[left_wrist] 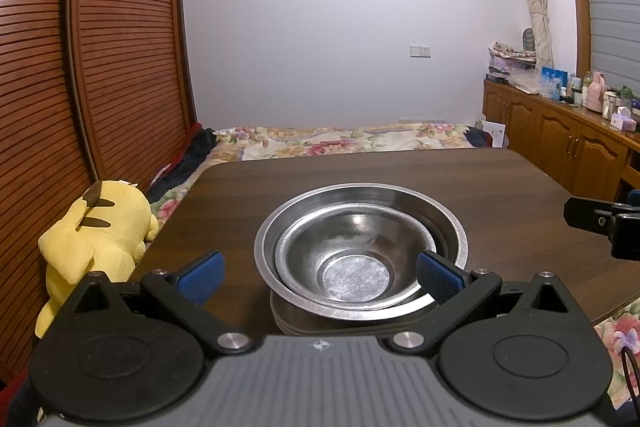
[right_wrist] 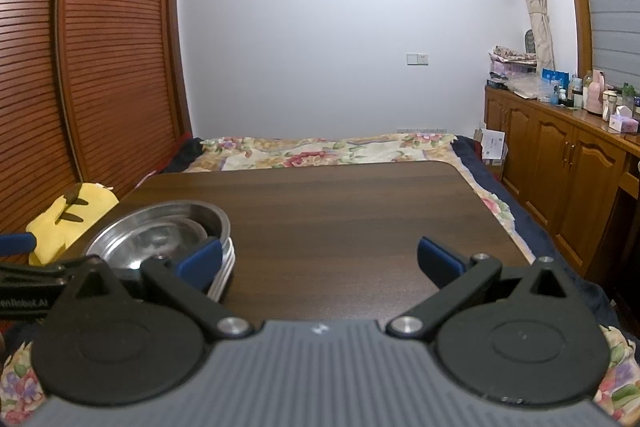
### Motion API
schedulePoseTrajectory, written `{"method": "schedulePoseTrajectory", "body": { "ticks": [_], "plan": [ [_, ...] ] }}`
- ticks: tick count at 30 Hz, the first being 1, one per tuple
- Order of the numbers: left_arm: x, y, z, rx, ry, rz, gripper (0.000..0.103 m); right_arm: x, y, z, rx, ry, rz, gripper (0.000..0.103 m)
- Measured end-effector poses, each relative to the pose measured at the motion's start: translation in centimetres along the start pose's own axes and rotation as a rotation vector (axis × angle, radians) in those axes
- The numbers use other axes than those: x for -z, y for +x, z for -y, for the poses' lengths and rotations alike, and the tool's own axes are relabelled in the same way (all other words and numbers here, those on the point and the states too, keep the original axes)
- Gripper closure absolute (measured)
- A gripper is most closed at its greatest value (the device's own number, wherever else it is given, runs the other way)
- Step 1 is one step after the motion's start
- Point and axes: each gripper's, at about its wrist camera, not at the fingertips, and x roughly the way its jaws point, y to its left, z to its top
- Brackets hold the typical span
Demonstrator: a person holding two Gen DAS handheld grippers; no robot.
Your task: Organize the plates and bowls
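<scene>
Left tongs [left_wrist: 320, 277] spread apart, straddling near rim of small steel bowl [left_wrist: 354, 269], lower centre. Bowl nested in larger bowl [left_wrist: 360, 223] atop plate stack [right_wrist: 224, 267] on counter [left_wrist: 400, 171]. Right tongs [right_wrist: 320, 259] apart, empty, over bare counter.

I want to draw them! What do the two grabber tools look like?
Both look alike. The left gripper and right gripper each have black arms with silver bolts, round black discs, a ribbed grey body with a small mark, and blue ridged fingertips. White lettering shows on the left one's side in the right view.
</scene>
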Motion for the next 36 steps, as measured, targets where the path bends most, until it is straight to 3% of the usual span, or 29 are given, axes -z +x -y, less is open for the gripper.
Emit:
{"method": "schedulePoseTrajectory", "body": {
  "ticks": [36],
  "plan": [
    [0.00, 0.02, -0.12, 0.001, 0.000, 0.002, 0.000, 0.15, -0.19, -0.08, -0.001, 0.002, 0.005, 0.000]
  ]
}}
